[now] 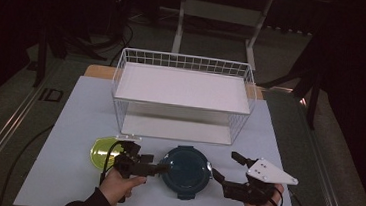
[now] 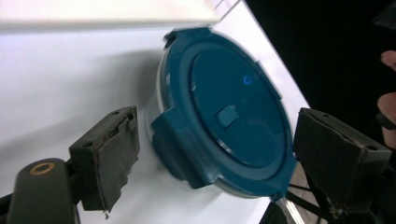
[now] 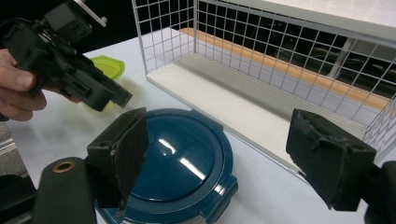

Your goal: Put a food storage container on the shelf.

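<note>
Blue lidded container [image 1: 185, 171]: closed | wire basket [image 1: 184, 63]: bare shelves | both hand-held grippers: agape, holding nothing

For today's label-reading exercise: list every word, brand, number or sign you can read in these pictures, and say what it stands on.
No readable text anywhere.
Blue container lid: a small raised tab at the middle and a small ring mark near it, no letters legible.
Green container: nothing written.
White wire rack: no label.
Left gripper and right gripper: no markings legible.
</note>
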A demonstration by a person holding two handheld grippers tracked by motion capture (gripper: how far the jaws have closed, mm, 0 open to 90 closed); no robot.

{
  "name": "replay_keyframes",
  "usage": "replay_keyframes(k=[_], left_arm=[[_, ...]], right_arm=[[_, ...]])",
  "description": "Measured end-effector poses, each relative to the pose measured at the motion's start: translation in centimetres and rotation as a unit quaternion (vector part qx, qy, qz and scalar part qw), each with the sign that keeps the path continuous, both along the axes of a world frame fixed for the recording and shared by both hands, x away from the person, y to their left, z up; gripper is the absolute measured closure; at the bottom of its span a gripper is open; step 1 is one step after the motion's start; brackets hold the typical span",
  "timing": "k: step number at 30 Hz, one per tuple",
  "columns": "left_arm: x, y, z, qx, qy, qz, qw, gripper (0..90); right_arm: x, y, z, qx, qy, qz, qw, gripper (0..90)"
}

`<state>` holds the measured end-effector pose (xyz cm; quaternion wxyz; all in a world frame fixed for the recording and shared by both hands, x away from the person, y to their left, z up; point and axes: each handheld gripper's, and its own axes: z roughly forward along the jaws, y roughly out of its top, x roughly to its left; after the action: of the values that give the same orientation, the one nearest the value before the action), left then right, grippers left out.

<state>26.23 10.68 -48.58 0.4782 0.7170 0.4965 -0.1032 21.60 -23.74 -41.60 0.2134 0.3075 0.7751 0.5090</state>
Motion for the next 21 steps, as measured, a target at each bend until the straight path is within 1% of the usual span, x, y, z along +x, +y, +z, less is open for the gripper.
replay_keyframes(k=[1, 3, 4, 6, 7, 8, 9, 11, 13, 15, 17, 18, 19, 21], left_arm=[[0.1, -0.1, -0.2, 0.000, 0.009, 0.006, 0.9999, 15.8], [0.3, -0.2, -0.8, -0.003, 0.035, 0.014, 0.9993, 21.3], [0.4, -0.2, -1.0, -0.001, 0.045, 0.019, 0.9988, 21.3], [0.6, -0.1, -1.6, -0.003, 0.062, 0.026, 0.9977, 26.7], [0.7, 0.0, -1.8, -0.003, 0.069, 0.031, 0.9972, 28.0], [0.7, 0.0, -1.8, -0.003, 0.069, 0.031, 0.9972, 30.1], [0.8, 0.3, -2.2, -0.013, 0.087, 0.034, 0.9956, 30.1], [0.9, 0.6, -2.5, -0.023, 0.101, 0.039, 0.9939, 36.0], [1.0, 0.8, -2.8, -0.032, 0.113, 0.042, 0.9922, 39.3], [1.1, 0.9, -3.0, -0.046, 0.129, 0.040, 0.9898, 41.7], [1.2, 0.8, -3.1, -0.049, 0.135, 0.036, 0.9890, 43.2], [1.3, 0.8, -3.1, -0.054, 0.139, 0.036, 0.9881, 45.0], [1.3, 0.7, -3.1, -0.052, 0.142, 0.032, 0.9879, 46.6], [1.5, 0.6, -3.3, -0.059, 0.155, 0.029, 0.9858, 47.2]], right_arm=[[0.0, 0.0, -0.1, 0.001, 0.002, 0.000, 1.0000, 20.7], [0.1, 0.0, -0.3, 0.001, 0.005, -0.001, 1.0000, 20.6], [0.1, 0.0, -0.3, 0.001, 0.005, -0.001, 1.0000, 20.6], [0.0, 0.1, -0.5, 0.000, 0.006, 0.001, 1.0000, 20.6], [0.0, 0.1, -0.5, 0.000, 0.008, 0.001, 1.0000, 20.6], [0.0, 0.1, -0.5, 0.000, 0.008, 0.001, 1.0000, 20.6], [-0.1, 0.1, -0.6, 0.000, 0.009, 0.002, 1.0000, 20.5], [-0.1, 0.1, -0.8, -0.002, 0.012, 0.002, 0.9999, 20.5], [0.0, 0.0, -0.9, -0.001, 0.013, 0.000, 0.9999, 20.5], [0.1, -0.1, -1.0, 0.000, 0.017, -0.001, 0.9999, 20.6], [0.1, -0.1, -1.0, -0.001, 0.017, 0.000, 0.9999, 20.5], [0.1, 0.0, -1.0, -0.001, 0.017, 0.000, 0.9998, 20.5], [0.1, 0.0, -1.1, -0.002, 0.016, 0.000, 0.9999, 20.6], [0.1, 0.1, -1.1, -0.003, 0.017, 0.001, 0.9998, 20.6]])
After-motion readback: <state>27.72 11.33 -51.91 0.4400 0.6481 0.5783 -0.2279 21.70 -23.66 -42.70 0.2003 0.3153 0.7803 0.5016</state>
